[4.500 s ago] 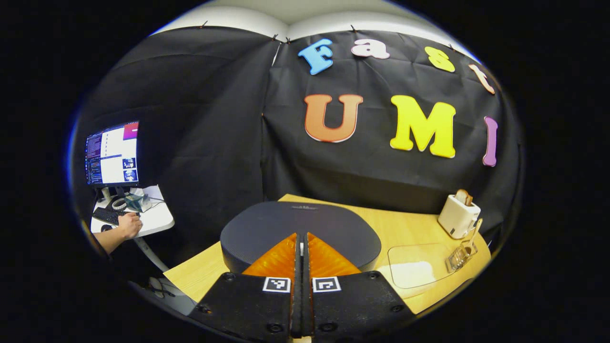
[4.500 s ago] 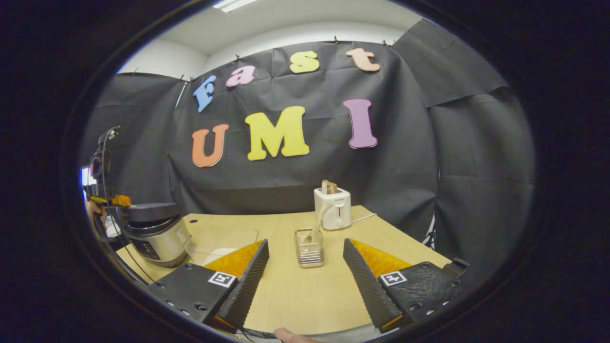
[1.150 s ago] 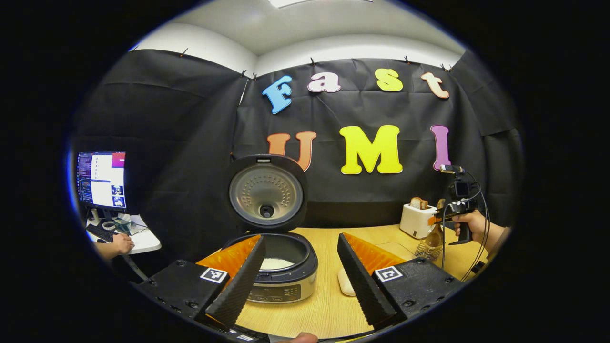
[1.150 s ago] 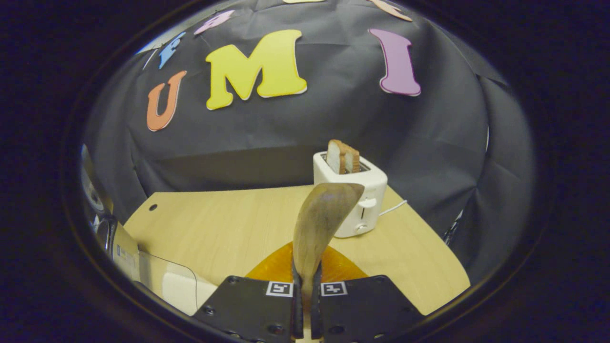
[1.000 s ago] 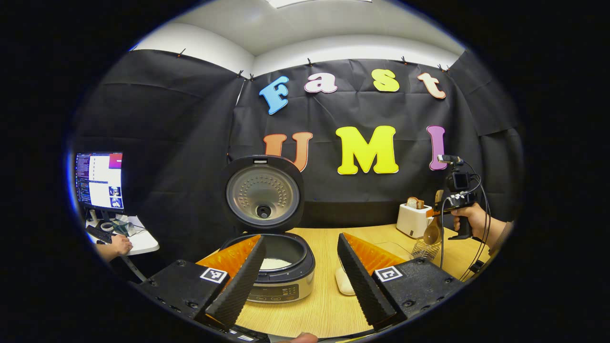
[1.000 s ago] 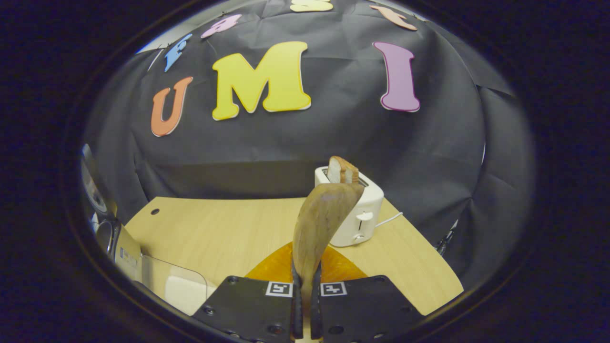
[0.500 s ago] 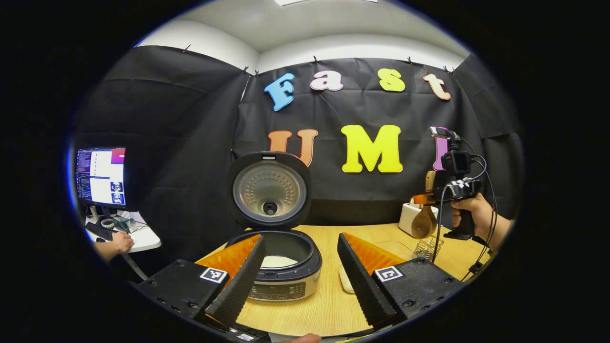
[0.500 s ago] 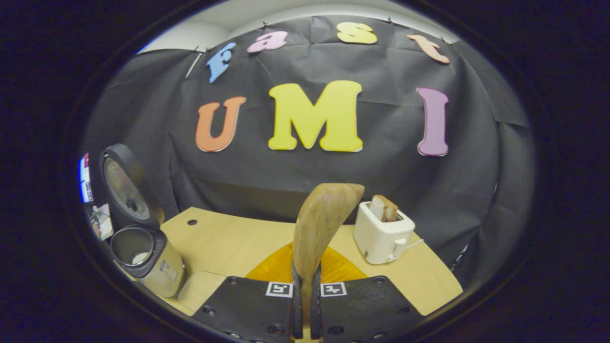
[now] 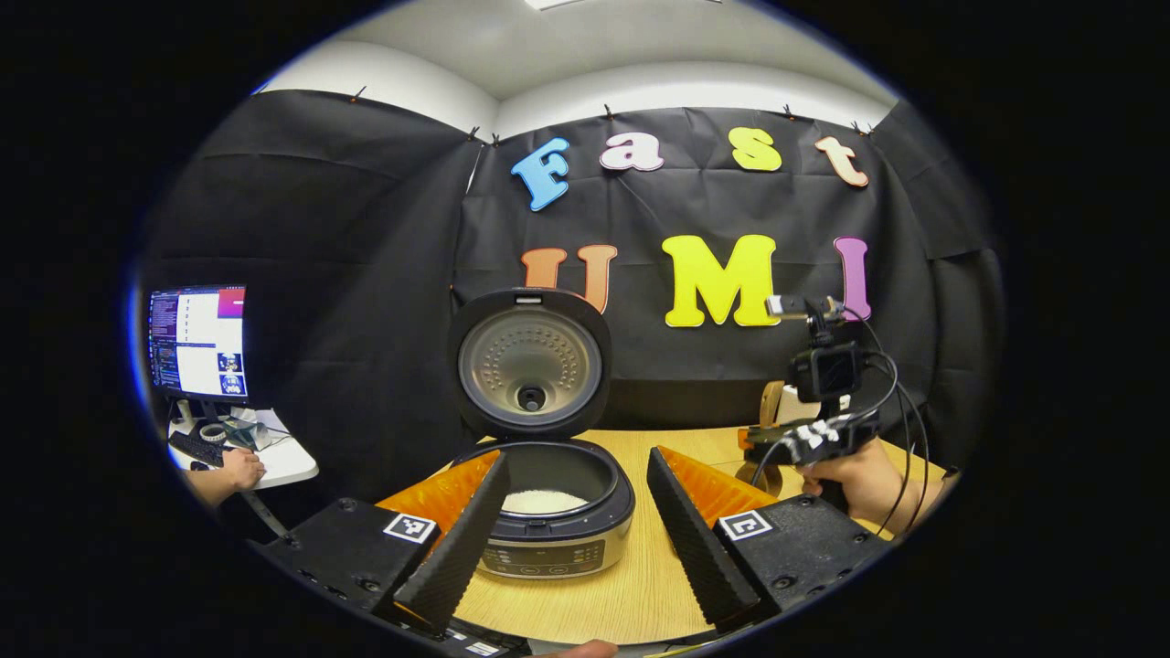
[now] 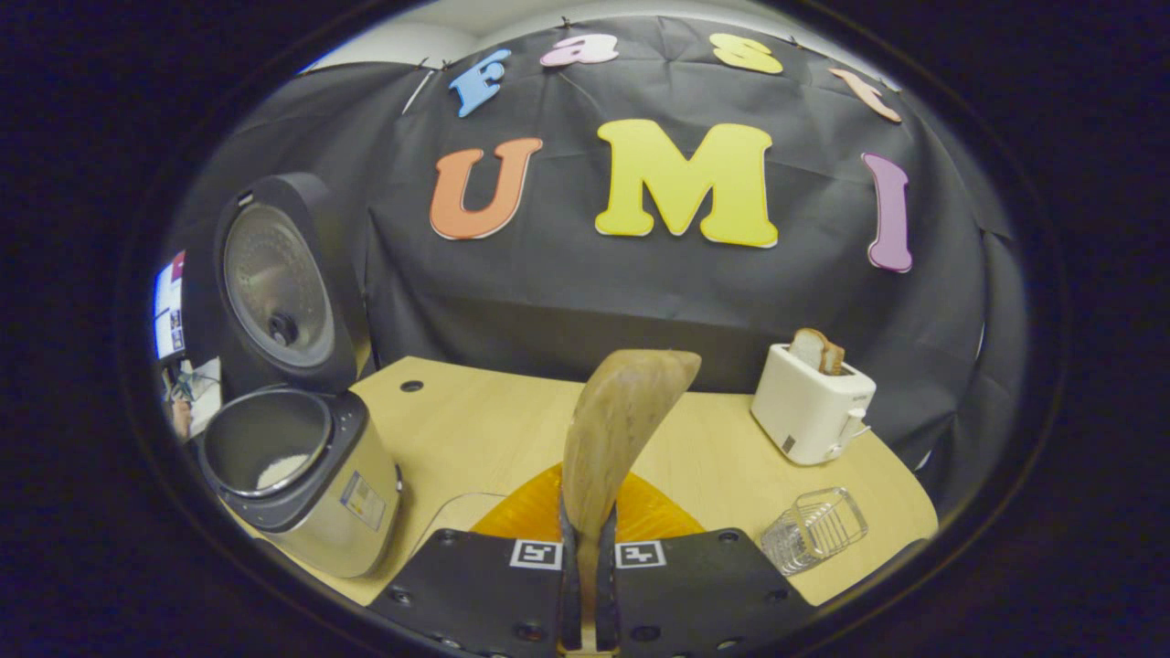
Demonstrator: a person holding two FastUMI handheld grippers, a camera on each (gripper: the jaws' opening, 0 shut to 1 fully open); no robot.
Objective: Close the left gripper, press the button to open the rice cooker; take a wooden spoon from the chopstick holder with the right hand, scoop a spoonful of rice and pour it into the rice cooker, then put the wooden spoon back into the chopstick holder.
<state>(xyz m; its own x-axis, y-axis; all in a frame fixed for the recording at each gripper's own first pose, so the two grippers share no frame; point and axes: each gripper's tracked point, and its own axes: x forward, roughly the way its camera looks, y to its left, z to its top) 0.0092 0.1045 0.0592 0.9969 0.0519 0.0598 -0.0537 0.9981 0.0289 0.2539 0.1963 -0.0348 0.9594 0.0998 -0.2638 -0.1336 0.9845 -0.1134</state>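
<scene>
A wooden spoon [image 10: 614,429] stands nearly upright, bowl on top, its handle pinched between the fingers of the right gripper [image 10: 585,548]. The left gripper [image 9: 571,512] is spread wide before the open rice cooker [image 9: 558,512].

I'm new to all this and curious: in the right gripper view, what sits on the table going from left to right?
Rice cooker with its lid up, then wooden spoon held in the hand-held gripper, then chopstick holder, then toaster.
</scene>
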